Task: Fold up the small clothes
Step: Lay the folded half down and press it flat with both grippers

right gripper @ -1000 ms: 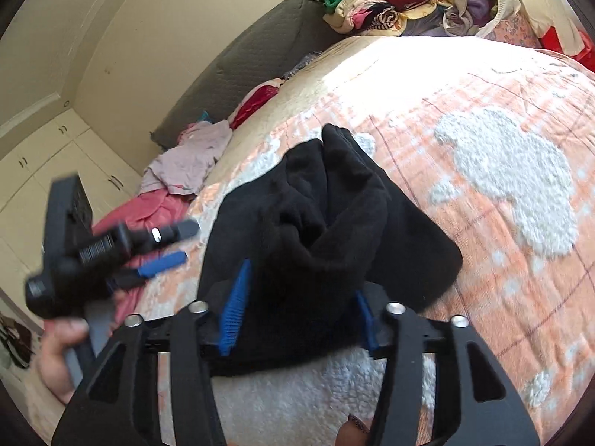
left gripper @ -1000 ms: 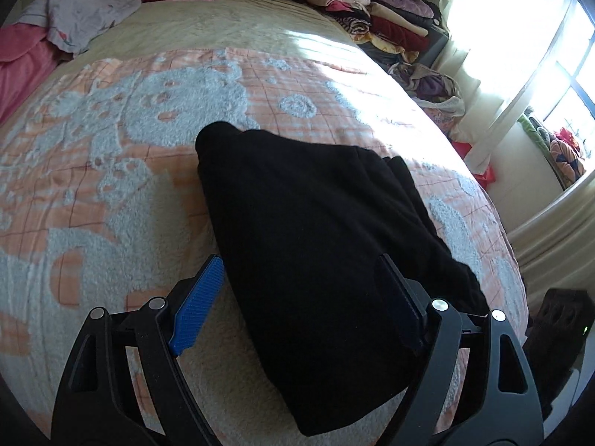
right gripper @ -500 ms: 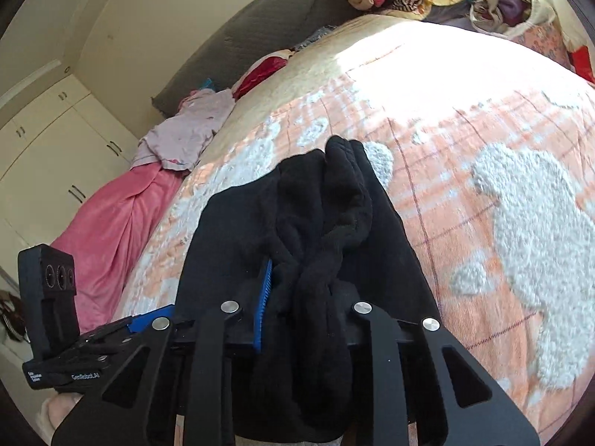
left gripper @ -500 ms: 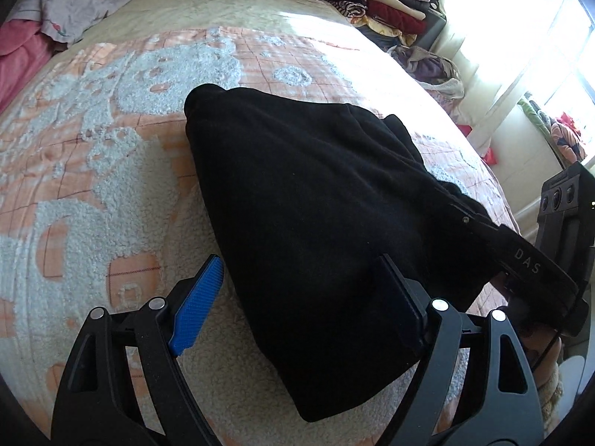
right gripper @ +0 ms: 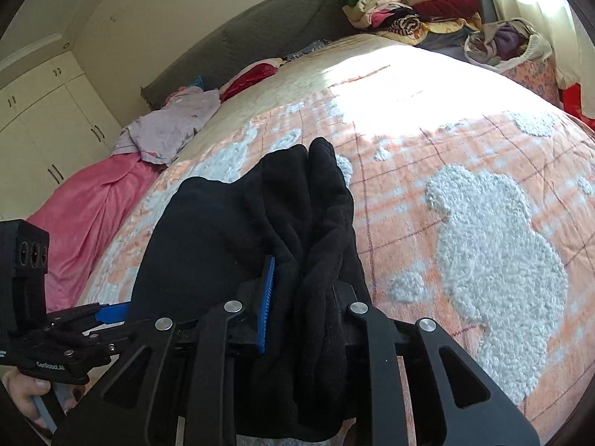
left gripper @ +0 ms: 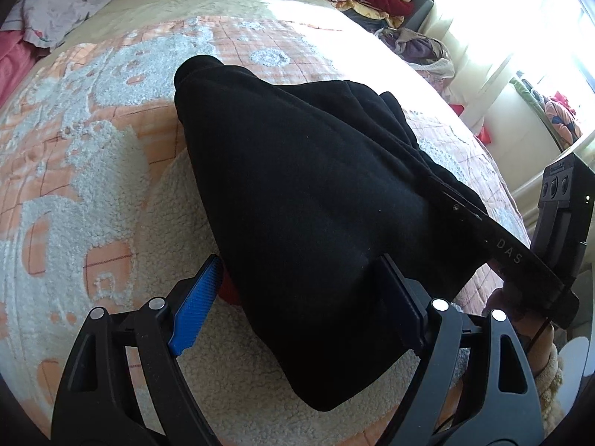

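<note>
Nearest, the right gripper (right gripper: 303,304) clamps a bunched edge of the black garment (left gripper: 308,193) — its length running away up the bedspread (left gripper: 93,171). The left gripper (left gripper: 297,301) straddles its near corner, jaws wide, not pinching.

text "DAS" | on right gripper (left gripper: 442,200) body, left wrist view | text "GoRobot.AI" | on left gripper (right gripper: 108,312) body, right wrist view
</note>
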`<state>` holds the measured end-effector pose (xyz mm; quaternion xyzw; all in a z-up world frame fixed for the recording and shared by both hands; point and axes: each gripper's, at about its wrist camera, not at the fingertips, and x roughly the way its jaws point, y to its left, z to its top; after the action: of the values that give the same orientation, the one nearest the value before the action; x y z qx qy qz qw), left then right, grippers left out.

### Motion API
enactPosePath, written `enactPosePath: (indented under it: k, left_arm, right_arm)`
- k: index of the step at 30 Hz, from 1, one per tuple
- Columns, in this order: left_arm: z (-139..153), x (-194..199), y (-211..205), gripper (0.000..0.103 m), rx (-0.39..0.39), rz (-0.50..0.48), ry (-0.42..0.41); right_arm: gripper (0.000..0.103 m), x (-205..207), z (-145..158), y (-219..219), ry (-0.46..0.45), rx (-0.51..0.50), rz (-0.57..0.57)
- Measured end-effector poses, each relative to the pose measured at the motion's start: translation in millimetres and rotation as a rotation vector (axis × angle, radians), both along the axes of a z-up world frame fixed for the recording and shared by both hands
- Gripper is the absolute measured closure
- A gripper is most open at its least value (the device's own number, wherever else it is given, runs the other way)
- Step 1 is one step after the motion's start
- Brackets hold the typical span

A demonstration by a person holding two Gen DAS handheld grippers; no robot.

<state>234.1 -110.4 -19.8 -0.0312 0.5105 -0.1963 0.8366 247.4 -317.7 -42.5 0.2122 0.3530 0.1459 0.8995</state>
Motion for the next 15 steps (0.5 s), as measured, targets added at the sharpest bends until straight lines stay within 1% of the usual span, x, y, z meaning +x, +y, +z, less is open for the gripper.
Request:
enactPosePath:
  k: [4, 7, 8, 9, 11, 13, 15]
  left_arm:
    - [-1.5, -0.7, 1.1, 0.027, -0.001, 0.000, 0.000]
    - [-2.9, -2.2, 1.9, 0.027, 0.003, -0.001, 0.000]
    - [-3.7, -3.1, 2.4, 0.027, 0.004, 0.000, -0.001]
    - [-4.2, -4.1, 2.7, 0.027, 0.003, -0.001, -0.002]
    - [-4.7, -6.5, 3.4, 0.027, -0.002, -0.002, -0.001]
    - [-5.0, -9.1, 3.6, 0.027, -0.006, -0.001, -0.002]
    - [-4.9, -12.2, 2.7, 0.027, -0.007, -0.004, -0.001]
  right_arm:
    - [0.081, -1.6, 0.2, 3.9, 0.000, 0.002, -0.014]
    - [0.075, -3.1, 4.8, 4.8, 0.018, 0.033, 0.008]
    - [0.068, -5.1, 6.1, 3.7, 0.022, 0.038, 0.005]
    - [0.066, -7.9, 7.7, 2.2, 0.021, 0.040, 0.004]
    - [0.064, -13.9, 9.7, 0.2, 0.021, 0.038, 0.010]
    - [0.059, -20.9, 8.5, -2.1, 0.034, 0.048, 0.022]
    - [0.059, -28.6, 7.5, -4.4, 0.038, 0.057, 0.028]
